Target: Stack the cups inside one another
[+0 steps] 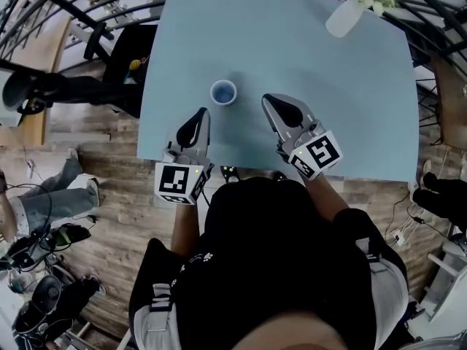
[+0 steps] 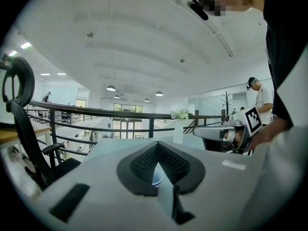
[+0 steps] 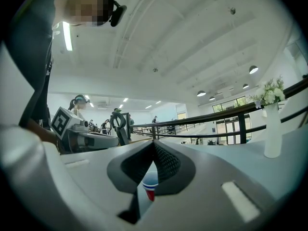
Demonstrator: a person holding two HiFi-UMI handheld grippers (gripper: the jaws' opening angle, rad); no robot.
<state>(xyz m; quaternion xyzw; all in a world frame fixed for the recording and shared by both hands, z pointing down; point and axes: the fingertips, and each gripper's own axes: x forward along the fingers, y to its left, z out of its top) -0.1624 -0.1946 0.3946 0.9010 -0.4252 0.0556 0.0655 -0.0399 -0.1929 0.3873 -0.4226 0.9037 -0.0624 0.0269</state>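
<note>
One cup (image 1: 223,92) with a blue and white rim stands upright on the pale blue table (image 1: 350,108); I cannot tell whether others are nested in it. My left gripper (image 1: 201,112) hovers just near-left of it, shut and empty. My right gripper (image 1: 267,99) sits to the cup's right, also shut and empty. In the left gripper view the cup (image 2: 156,177) shows through the slit under the closed jaws of the left gripper (image 2: 156,143). In the right gripper view the cup (image 3: 150,189) looks red below its rim, beneath the closed right gripper (image 3: 154,142).
A white vase with flowers (image 1: 349,12) stands at the table's far right corner. A black railing (image 2: 96,112) runs beyond the far edge. An office chair (image 1: 120,64) is off the left side. The near table edge (image 1: 241,168) is close to my body.
</note>
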